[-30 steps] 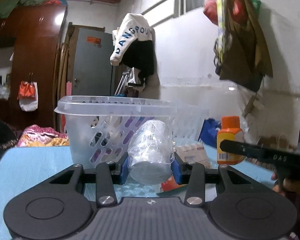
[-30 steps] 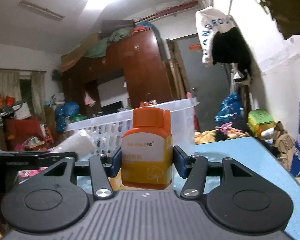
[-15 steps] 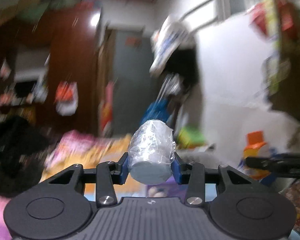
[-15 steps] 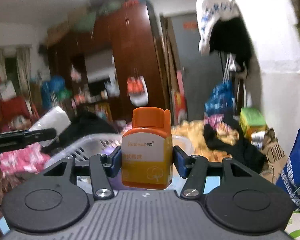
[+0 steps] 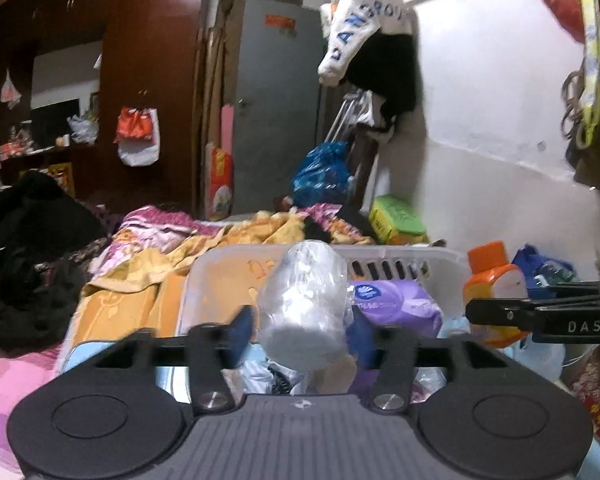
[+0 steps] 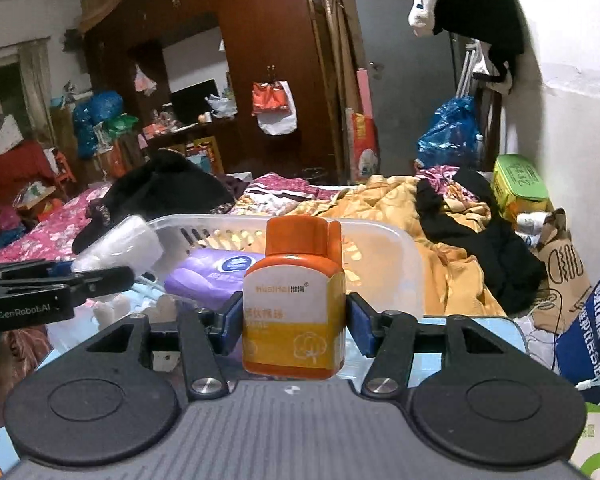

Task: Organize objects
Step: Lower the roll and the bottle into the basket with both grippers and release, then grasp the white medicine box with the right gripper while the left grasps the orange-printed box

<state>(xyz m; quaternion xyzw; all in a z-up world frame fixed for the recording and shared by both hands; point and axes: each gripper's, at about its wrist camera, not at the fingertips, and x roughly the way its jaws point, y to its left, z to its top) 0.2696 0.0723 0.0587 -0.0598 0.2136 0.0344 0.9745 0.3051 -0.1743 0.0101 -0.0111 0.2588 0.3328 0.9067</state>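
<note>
Left tongs (image 5: 302, 330) loosely bracket a plastic-wrapped roll (image 5: 303, 308), gaps showing; right tongs (image 6: 294, 320) clamp an orange-capped bottle (image 6: 296, 300) at frame center, above the basket (image 6: 404, 268).

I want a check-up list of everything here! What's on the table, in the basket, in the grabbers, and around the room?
Surface: light blue tabletop, mostly hidden.
Job's things: white basket holds a purple pack; wrapped roll; orange-capped bottle.
Clutter: small items under the grippers, too blurred to name.
Grippers: left gripper looks loosened around the roll; right gripper clamps the bottle; both above the basket.
Cables: thin white cord, lower right.
Surroundings: bed with blankets, wardrobe, hanging clothes.
</note>
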